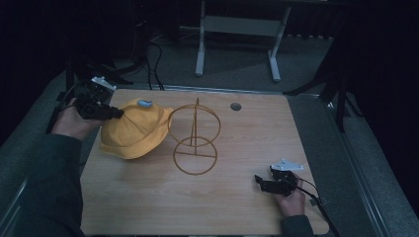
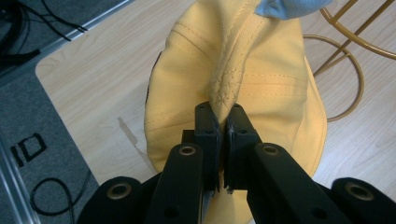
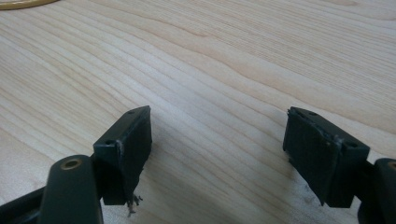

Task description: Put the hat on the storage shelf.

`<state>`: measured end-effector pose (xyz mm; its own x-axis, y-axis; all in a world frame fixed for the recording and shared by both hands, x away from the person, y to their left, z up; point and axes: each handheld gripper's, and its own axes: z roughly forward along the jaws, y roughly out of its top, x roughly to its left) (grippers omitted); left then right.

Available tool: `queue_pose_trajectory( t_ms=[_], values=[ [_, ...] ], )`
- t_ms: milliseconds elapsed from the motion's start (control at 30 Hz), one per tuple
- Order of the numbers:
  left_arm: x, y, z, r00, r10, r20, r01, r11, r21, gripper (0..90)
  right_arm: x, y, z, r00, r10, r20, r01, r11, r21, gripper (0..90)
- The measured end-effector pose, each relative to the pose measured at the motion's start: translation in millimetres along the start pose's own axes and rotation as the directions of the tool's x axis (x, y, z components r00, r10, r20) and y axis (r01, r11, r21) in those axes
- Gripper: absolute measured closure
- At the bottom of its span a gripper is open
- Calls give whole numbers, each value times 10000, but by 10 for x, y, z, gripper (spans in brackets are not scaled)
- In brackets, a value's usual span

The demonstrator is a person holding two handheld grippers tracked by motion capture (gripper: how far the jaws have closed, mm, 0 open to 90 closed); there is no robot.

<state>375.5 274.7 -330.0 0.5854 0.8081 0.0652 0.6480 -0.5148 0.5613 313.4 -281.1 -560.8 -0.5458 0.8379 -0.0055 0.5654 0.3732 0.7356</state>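
Observation:
A yellow bucket hat (image 1: pixel 132 131) with a small blue tag (image 1: pixel 145 103) hangs at the left of the wooden table (image 1: pixel 237 207), lifted at its crown. My left gripper (image 1: pixel 118 113) is shut on a fold of the hat's fabric (image 2: pixel 224 100), jaws pinched tight around it in the left gripper view (image 2: pixel 223 122). A gold wire hat stand (image 1: pixel 195 140) with two rings on a central post rises just right of the hat. My right gripper (image 1: pixel 260 182) rests low over the table's near right part, open, with bare wood between its jaws (image 3: pixel 217 135).
A round cable hole (image 1: pixel 235 106) sits near the table's far edge. Beyond the table are grey floor, cables (image 1: pixel 155 64) and a white desk frame (image 1: pixel 237 29). A metal rail (image 1: pixel 365 182) runs along the right side.

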Motion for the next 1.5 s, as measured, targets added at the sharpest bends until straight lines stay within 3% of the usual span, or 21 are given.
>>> queue_pose_trajectory(
  t_ms=[600, 1500],
  values=[
    [59, -10, -133, 9998, -159, -104, 154, 9990, -428, 863, 0, 0, 1, 10000, -5, -3, 5, 10000, -12, 238],
    [93, 39, -392, 9997, -61, -222, 32, 9920, -1262, 863, -1, 0, 1, 10000, -15, -6, 15, 10000, -9, 238]
  ],
)
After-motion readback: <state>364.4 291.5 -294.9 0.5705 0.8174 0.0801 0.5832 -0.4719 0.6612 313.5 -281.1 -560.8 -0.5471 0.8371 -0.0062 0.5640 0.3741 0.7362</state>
